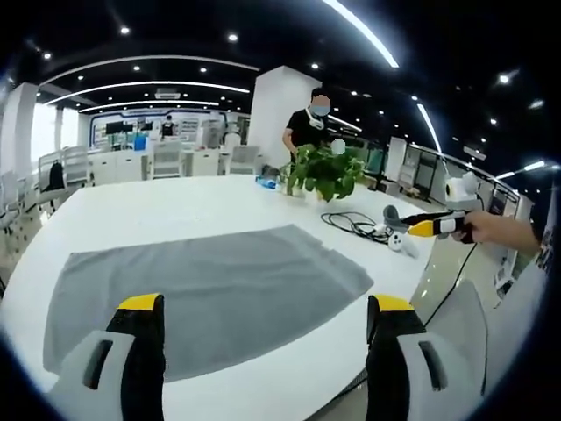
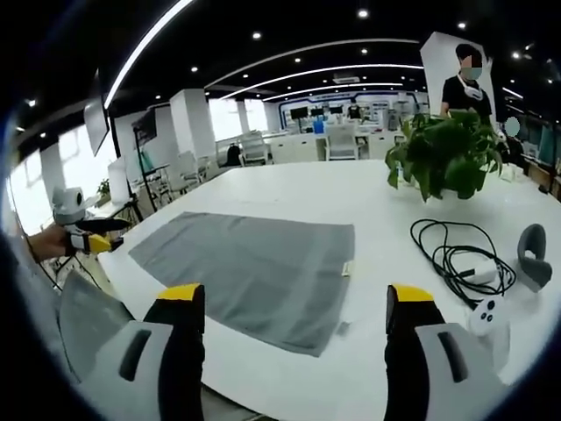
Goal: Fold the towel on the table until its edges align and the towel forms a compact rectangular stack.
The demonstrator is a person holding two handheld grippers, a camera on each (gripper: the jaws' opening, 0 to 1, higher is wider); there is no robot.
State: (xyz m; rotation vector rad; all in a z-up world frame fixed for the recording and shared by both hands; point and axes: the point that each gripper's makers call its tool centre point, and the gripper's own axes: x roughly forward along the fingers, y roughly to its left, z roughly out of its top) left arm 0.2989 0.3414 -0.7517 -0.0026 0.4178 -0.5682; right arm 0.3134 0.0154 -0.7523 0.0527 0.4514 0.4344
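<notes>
- A grey towel (image 1: 210, 294) lies spread flat and unfolded on a large white table (image 1: 175, 206); everything below is placed relative to this towel.
- In the left gripper view, the left gripper (image 1: 265, 307) hovers over the towel's near edge — its two black jaws with yellow tips stand wide apart, holding nothing.
- In the right gripper view, the right gripper (image 2: 296, 294) hangs above the table edge just beside the towel (image 2: 250, 263), at one of its short ends; its jaws also stand wide apart and empty.
- Each gripper shows in the other's view: the right gripper (image 1: 421, 226) is held off the table's edge, well beyond the towel's far corner, and the left gripper (image 2: 96, 239) sits past the towel's opposite end. From these views I cannot tell how their jaws stand.
- A hand (image 1: 500, 230) holds the right gripper in the left gripper view.
- A potted green plant (image 2: 447, 153) stands on the table well apart from the towel, further in from the near edge.
- A coiled black cable (image 2: 456, 254) lies on the table between the plant and the table's near edge, apart from the towel.
- A white handheld controller (image 2: 486, 317) and a grey curved object (image 2: 530, 254) lie beside the cable — both well clear of the towel.
- A person (image 1: 307, 127) in a black top stands behind the plant, beyond the table.
- White chairs (image 1: 166, 158) and desks fill the office beyond the towel's far side.
</notes>
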